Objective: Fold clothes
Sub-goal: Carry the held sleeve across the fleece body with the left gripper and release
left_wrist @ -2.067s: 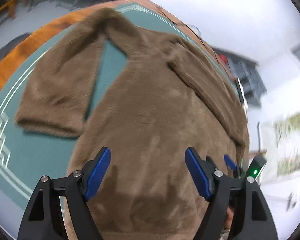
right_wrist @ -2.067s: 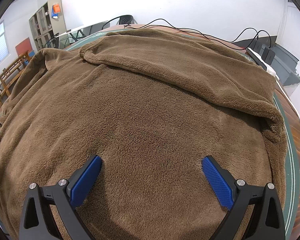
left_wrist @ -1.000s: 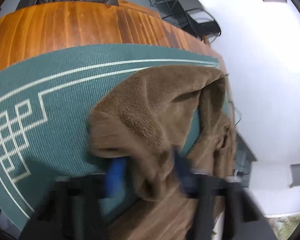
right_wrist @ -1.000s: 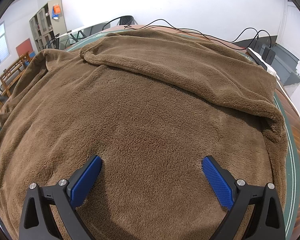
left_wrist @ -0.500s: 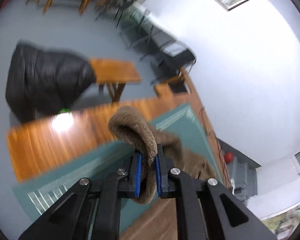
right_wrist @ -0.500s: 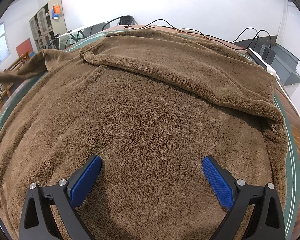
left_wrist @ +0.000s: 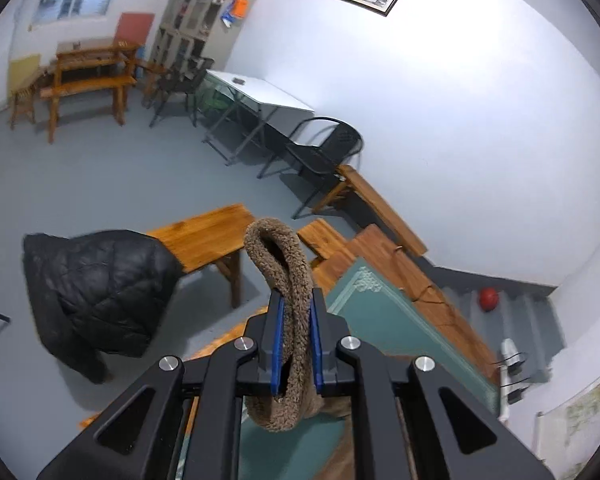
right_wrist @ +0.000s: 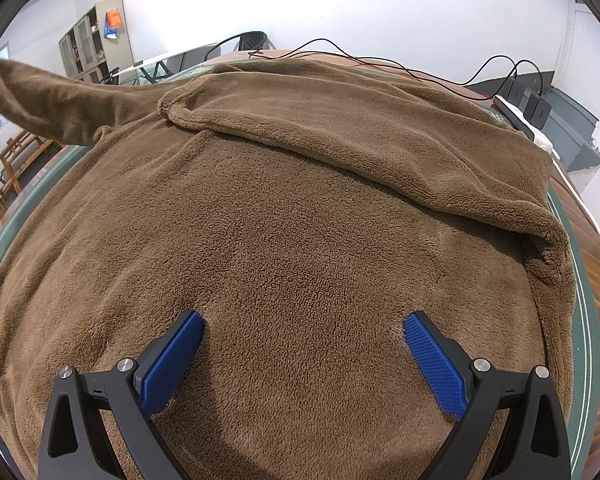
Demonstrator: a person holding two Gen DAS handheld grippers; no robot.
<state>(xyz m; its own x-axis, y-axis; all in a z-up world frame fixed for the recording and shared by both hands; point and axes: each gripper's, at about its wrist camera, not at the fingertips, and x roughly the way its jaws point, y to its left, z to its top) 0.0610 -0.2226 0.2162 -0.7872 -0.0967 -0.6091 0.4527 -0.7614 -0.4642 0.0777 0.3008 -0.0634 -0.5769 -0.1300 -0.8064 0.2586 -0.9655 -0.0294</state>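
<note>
A brown fleece sweater (right_wrist: 300, 208) lies spread on a green mat (right_wrist: 580, 320) over a wooden table. My right gripper (right_wrist: 302, 332) is open, its blue pads resting on the sweater's body. One sleeve (right_wrist: 380, 152) is folded across the body. My left gripper (left_wrist: 296, 320) is shut on the cuff of the other sleeve (left_wrist: 278, 252) and holds it lifted above the table, the cuff looping up past the fingertips. That raised sleeve also shows in the right wrist view (right_wrist: 48, 100), stretched up to the left.
A black jacket (left_wrist: 96, 288) hangs over a wooden bench (left_wrist: 208, 236) beside the table. A power strip with plugs (right_wrist: 520, 116) and black cables (right_wrist: 380, 60) lie at the table's far right edge. Chairs and tables stand further off.
My left gripper closed on the left sleeve's cuff and lifted it off the mat; the sleeve now rises to the left in the right wrist view. My right gripper has stayed still.
</note>
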